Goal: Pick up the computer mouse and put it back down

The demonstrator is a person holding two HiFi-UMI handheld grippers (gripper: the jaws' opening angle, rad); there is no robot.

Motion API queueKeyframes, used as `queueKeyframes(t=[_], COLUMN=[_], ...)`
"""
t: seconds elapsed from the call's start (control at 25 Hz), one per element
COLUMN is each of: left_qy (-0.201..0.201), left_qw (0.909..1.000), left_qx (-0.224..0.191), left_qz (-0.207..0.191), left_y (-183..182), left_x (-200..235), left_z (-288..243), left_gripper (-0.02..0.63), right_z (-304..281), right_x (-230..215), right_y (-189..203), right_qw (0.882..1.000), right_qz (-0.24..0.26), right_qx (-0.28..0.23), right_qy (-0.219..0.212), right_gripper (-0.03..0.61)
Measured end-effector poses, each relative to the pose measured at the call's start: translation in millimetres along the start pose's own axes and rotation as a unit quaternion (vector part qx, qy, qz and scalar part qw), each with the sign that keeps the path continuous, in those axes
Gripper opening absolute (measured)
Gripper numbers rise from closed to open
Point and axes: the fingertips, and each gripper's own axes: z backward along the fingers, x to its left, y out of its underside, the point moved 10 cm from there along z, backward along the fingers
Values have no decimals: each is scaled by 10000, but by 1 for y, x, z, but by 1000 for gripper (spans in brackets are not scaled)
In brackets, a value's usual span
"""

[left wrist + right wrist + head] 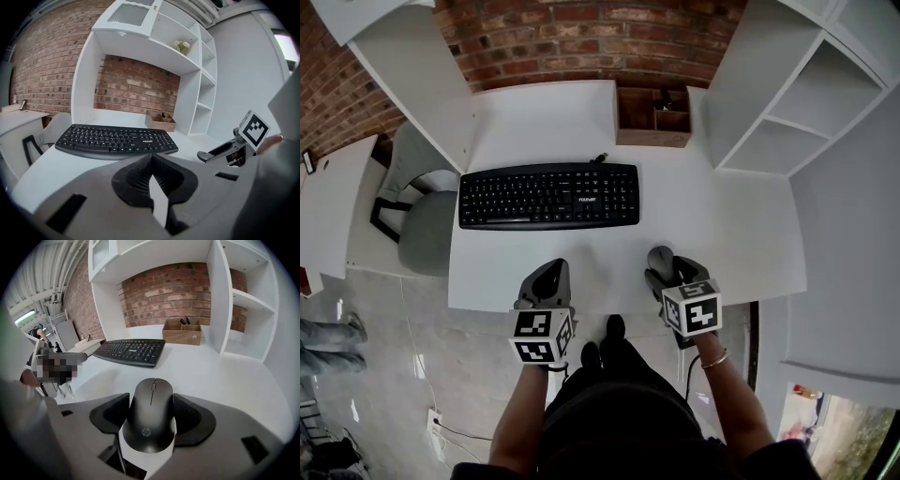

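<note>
The black computer mouse (151, 416) sits between the two pads of my right gripper (151, 423), which press against its sides. In the head view the mouse (660, 257) is near the front edge of the white desk (731, 225), at the tip of the right gripper (666, 270). I cannot tell whether the mouse rests on the desk or is just off it. My left gripper (548, 278) hovers at the desk's front edge, left of the mouse. Its pads meet with nothing between them (151, 176).
A black keyboard (548, 195) lies across the middle of the desk, beyond both grippers. A wooden organiser (652, 117) stands at the back by the brick wall. White shelves rise on the right (787, 112). A grey chair (422, 220) is to the left of the desk.
</note>
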Motion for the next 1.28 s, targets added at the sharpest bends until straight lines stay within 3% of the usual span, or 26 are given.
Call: queueKeyframes(t=[0.24, 0.52, 0.96, 1.12, 1.28], left_qy=[-549, -1322, -2425, -2631, -2709], left_qw=[9983, 9901, 9658, 9586, 9547], left_qx=[-124, -246, -389, -455, -460], left_qz=[153, 391, 826, 988, 1142], left_y=[-4, 0, 19, 27, 35], left_x=[19, 39, 77, 103, 135], left_z=[18, 50, 117, 136, 153], left_gripper=[9, 9, 9, 9, 9], right_z=[-14, -36, -65, -82, -99], right_x=[29, 68, 160, 203, 241], right_y=[-31, -59, -90, -100, -107], right_qw=[9967, 9843, 9497, 9355, 9307], right_qz=[583, 1276, 2188, 2548, 2644], right_qx=[-171, -239, -261, -324, -205], right_qy=[-538, -1195, -2225, -2425, -2519], right_gripper=[284, 284, 284, 284, 284])
